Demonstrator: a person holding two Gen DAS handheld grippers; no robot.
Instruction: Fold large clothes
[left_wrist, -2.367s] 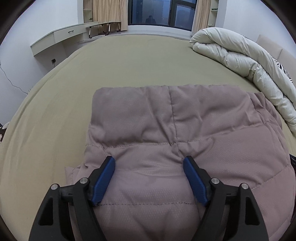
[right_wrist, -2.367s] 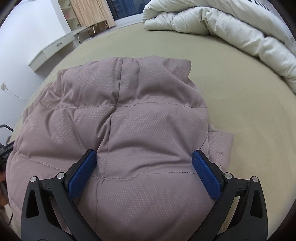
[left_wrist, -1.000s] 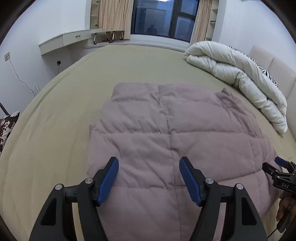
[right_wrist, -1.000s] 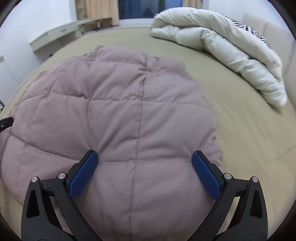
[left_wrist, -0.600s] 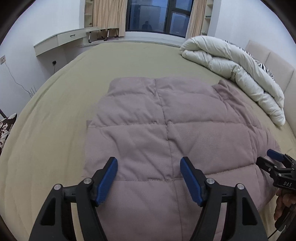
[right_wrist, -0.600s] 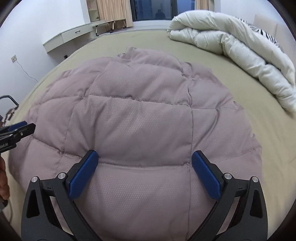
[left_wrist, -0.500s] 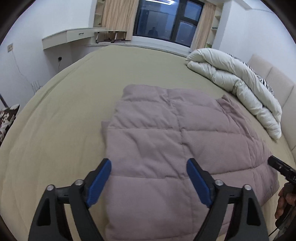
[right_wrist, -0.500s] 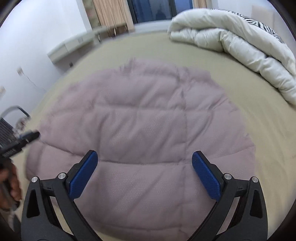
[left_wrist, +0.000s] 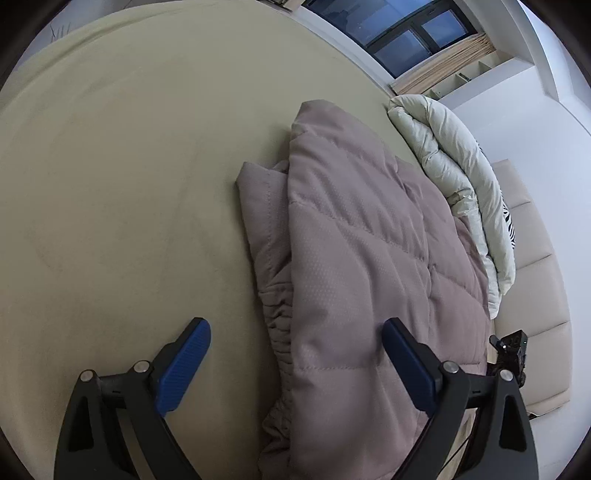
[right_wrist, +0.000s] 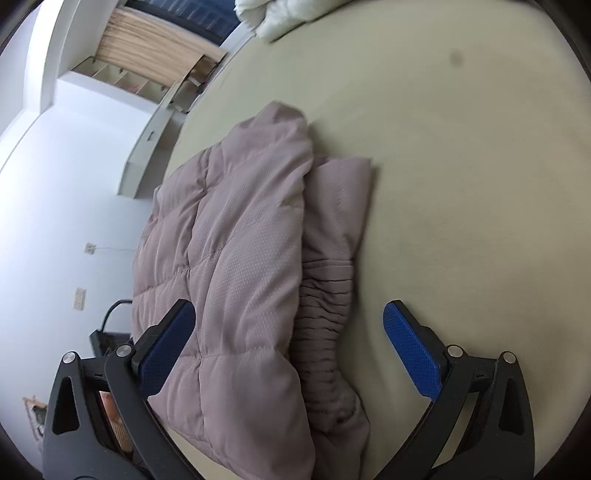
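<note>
We see the bed (left_wrist: 110, 177) fill both views, with the folded jacket (left_wrist: 362, 266) lying on it near the duvet (left_wrist: 454, 173). Earlier both cameras looked straight down over the jacket; now they are rolled and sit at its side edges. Our left gripper (left_wrist: 295, 363) has just spread wider and grips nothing; our right gripper (right_wrist: 288, 343) stands equally spread over the cuffed edge, empty
</note>
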